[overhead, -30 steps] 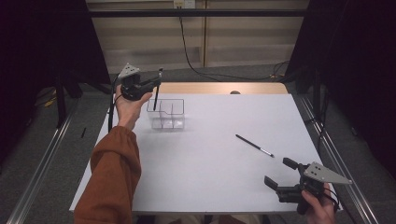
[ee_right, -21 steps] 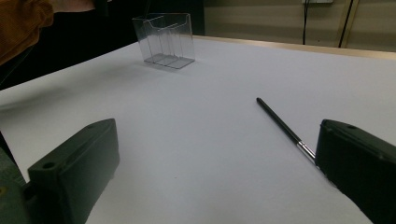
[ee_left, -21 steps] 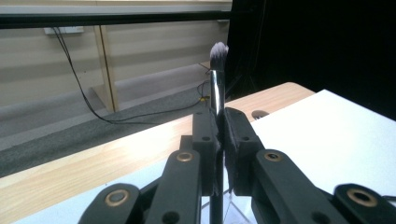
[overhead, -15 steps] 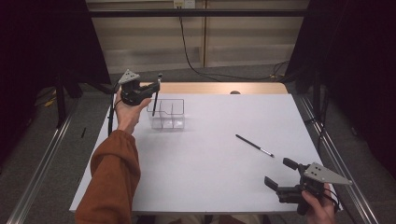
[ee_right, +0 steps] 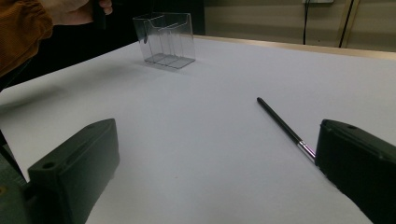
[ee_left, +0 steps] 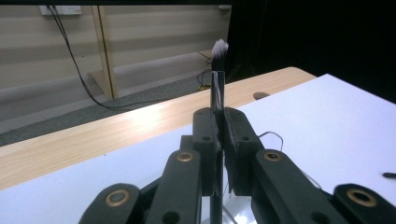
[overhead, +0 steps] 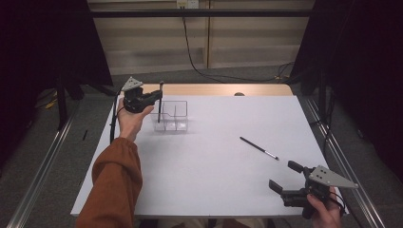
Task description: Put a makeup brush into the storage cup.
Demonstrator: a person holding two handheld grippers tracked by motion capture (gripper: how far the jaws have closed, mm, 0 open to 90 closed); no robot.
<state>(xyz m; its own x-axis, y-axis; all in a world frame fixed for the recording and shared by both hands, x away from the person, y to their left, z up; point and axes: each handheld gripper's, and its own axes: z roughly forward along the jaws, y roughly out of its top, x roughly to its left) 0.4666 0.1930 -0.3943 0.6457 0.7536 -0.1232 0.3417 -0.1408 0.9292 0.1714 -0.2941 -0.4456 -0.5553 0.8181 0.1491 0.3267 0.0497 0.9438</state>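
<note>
My left gripper (overhead: 158, 96) is shut on a black brush (overhead: 160, 103) and holds it upright over the left end of a clear plastic organiser (overhead: 175, 117). The brush's lower end reaches down into the organiser's left compartment. In the left gripper view the brush (ee_left: 217, 70) rises between the closed jaws with its white bristles on top. A second black brush (overhead: 259, 147) lies flat on the white table, right of centre. My right gripper (overhead: 284, 176) hovers open near the front right corner, a little short of that brush (ee_right: 280, 123), with nothing between its jaws.
The white table top (overhead: 214, 180) has a wooden strip (overhead: 214, 90) along its far edge. In the right gripper view the organiser (ee_right: 166, 39) stands at the far left, below an orange sleeve (ee_right: 21, 28). Dark curtains flank both sides.
The left gripper has sunk a little, lowering the upright brush further into the organiser. The right gripper and the brush on the table have not moved.
</note>
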